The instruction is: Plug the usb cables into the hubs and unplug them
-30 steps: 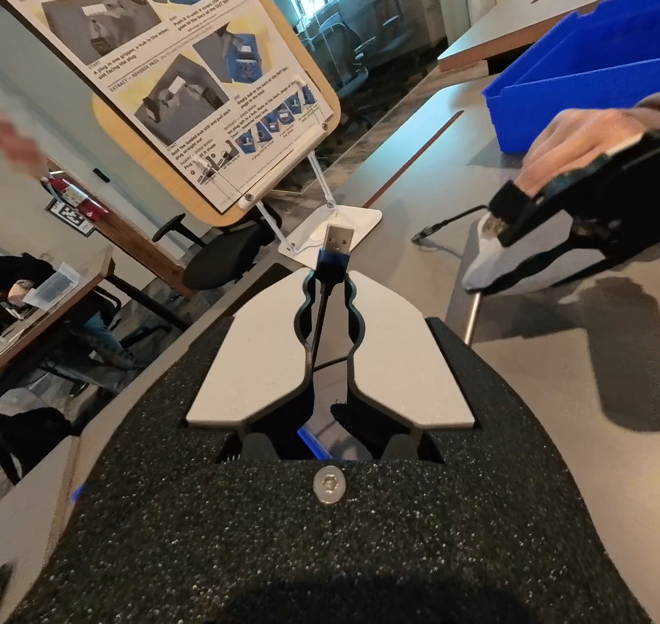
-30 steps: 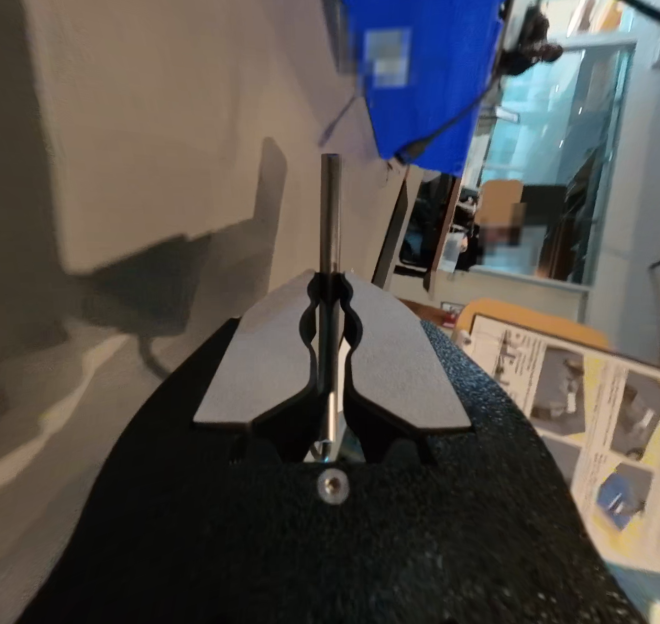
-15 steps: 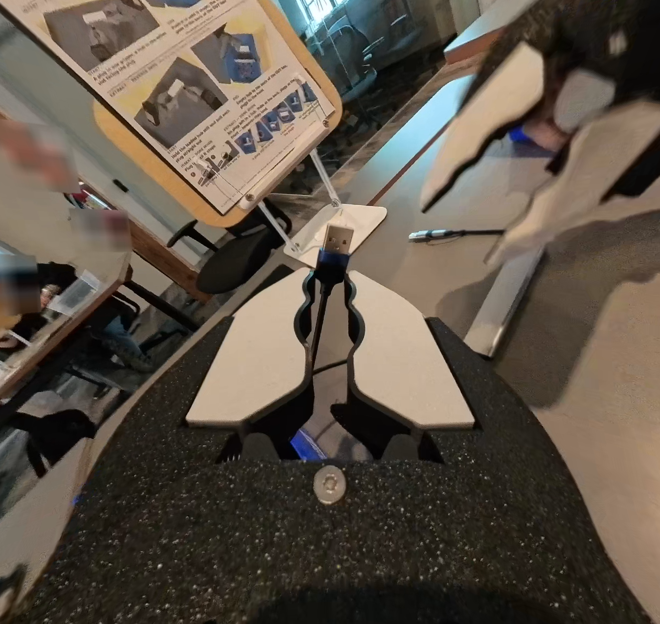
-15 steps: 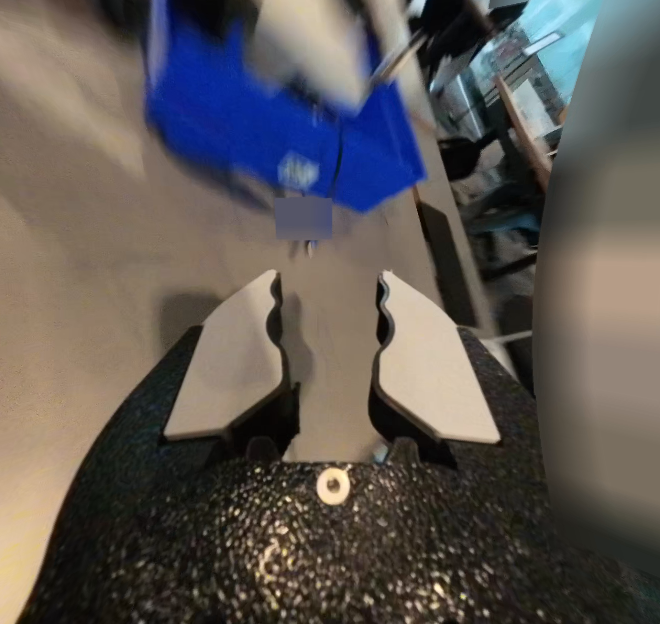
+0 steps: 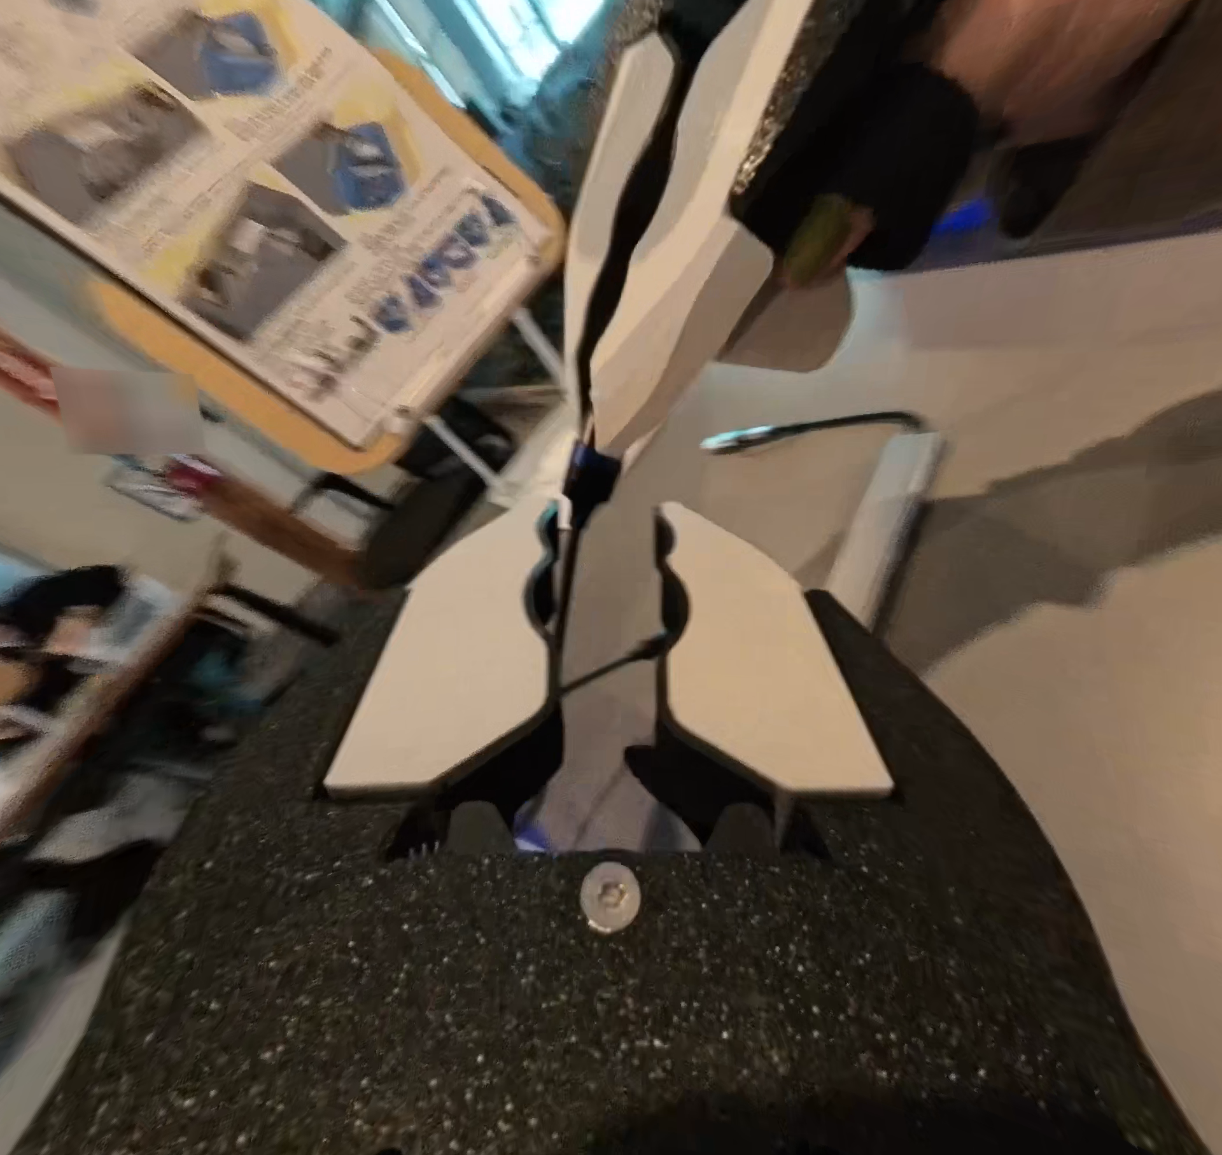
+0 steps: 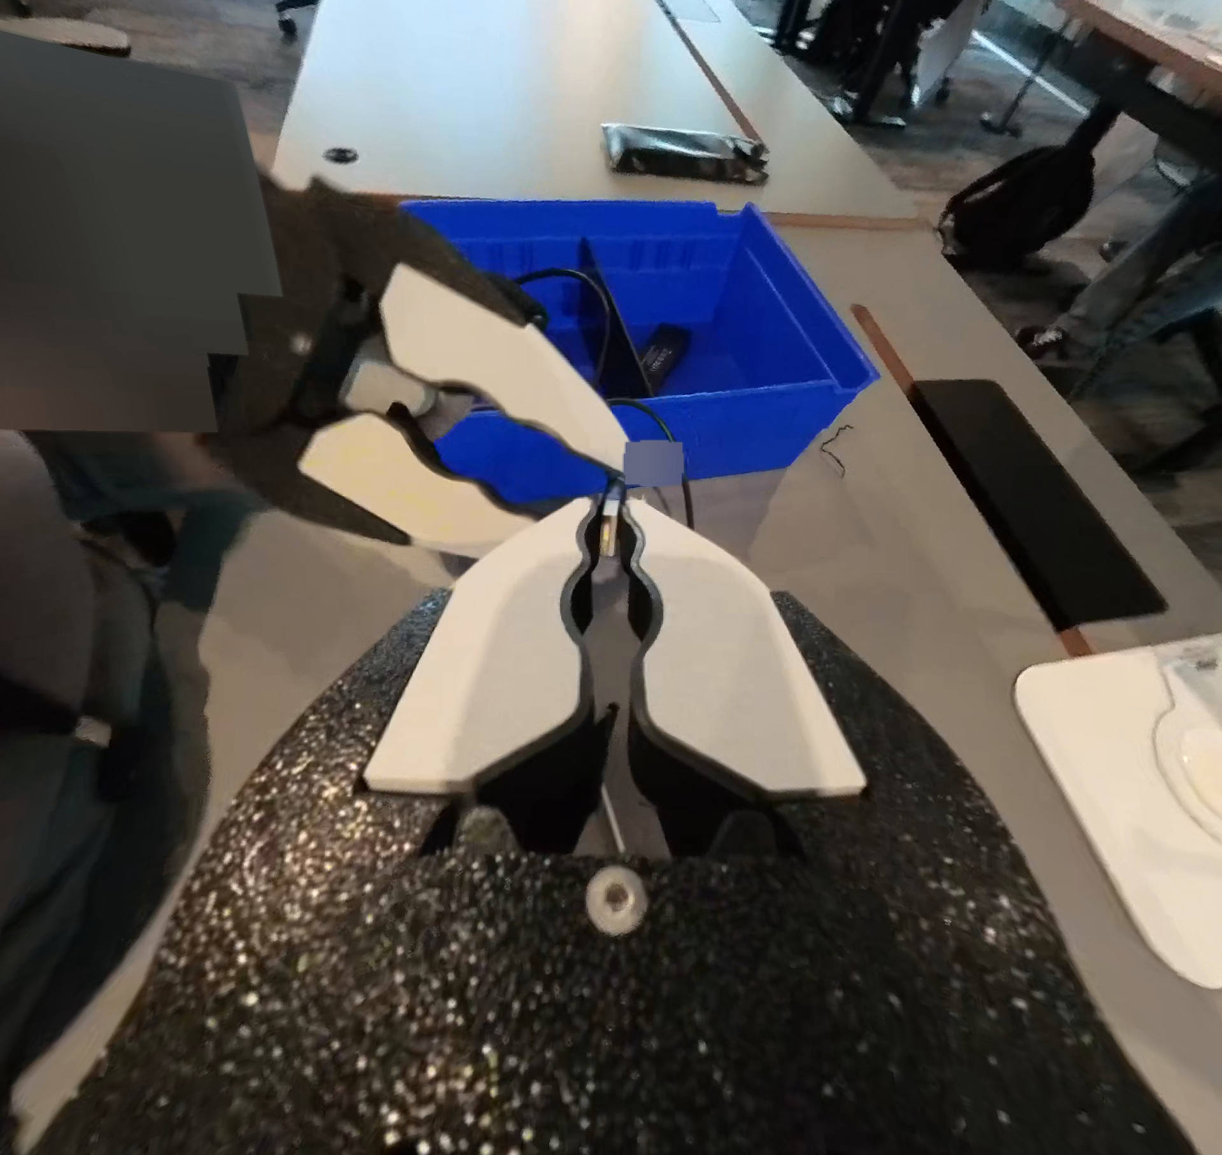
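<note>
A USB plug with a blue collar (image 5: 590,465) sits between the two grippers. My right gripper (image 6: 611,515) is shut on the plug's metal end (image 6: 610,528); in the left wrist view it (image 5: 588,422) comes down from above. My left gripper (image 5: 605,515) is open, and the plug's black cable (image 5: 562,594) runs along its left finger. In the right wrist view the left gripper (image 6: 578,488) shows at the left with its jaws apart. A flat silver hub (image 5: 879,528) lies on the table to the right. A black hub (image 6: 664,353) lies in the blue bin (image 6: 727,435).
An instruction board (image 5: 264,197) on a stand is at the far left. The bin also holds a black cable (image 6: 562,277). A black pouch (image 6: 681,151) lies on the table behind it, a black pad (image 6: 1031,502) at the right edge, and a white base plate (image 6: 1124,793) at the near right.
My right gripper let go of the silver hub, opened, swung over and shut on the plug. My left gripper, which held the plug, has opened.
</note>
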Demonstrator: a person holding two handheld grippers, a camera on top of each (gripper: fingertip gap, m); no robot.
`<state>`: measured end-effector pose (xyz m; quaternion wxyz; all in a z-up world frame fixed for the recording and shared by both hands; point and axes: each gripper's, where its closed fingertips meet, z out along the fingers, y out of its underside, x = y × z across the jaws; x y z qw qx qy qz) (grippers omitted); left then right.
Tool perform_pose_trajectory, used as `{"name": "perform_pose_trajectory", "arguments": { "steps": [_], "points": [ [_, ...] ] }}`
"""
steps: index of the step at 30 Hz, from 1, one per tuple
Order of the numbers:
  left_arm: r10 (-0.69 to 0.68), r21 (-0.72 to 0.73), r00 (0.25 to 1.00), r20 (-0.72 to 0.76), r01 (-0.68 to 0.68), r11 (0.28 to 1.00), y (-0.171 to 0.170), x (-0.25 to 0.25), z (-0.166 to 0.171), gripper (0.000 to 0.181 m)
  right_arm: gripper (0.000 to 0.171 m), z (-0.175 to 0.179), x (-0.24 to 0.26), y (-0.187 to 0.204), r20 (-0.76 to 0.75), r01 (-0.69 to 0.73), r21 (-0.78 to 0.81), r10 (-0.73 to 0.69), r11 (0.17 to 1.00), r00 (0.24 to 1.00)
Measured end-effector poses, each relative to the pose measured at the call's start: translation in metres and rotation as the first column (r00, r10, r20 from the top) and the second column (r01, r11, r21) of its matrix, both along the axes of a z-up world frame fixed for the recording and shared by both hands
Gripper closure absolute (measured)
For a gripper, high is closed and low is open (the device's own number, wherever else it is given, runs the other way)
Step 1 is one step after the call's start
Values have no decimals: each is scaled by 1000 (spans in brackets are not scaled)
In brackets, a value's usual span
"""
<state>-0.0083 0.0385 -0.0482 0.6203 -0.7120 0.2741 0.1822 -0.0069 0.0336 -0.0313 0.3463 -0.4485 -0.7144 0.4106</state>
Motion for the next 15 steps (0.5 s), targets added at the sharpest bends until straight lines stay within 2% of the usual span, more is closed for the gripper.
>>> {"name": "perform_pose_trajectory", "arguments": {
  "steps": [2,4,7,11,15],
  "points": [
    [-103,-79,981,162,117,990,-6,11,0,135,167,6,9,-2,-39,-107,66,110,992,993],
    [-256,-76,915,311,293,953,-17,26,10,117,167,15,24,-14,-100,-269,141,284,953,954],
    [-397,-39,821,410,451,892,-31,39,23,136,167,29,42,-28,-159,-408,187,438,893,885],
    [-468,5,806,362,501,866,-38,51,29,161,167,41,50,-35,-214,-462,210,501,862,838],
    [-492,37,803,335,511,859,-41,56,32,169,167,42,56,-42,-240,-511,195,546,837,803]
  ]
}}
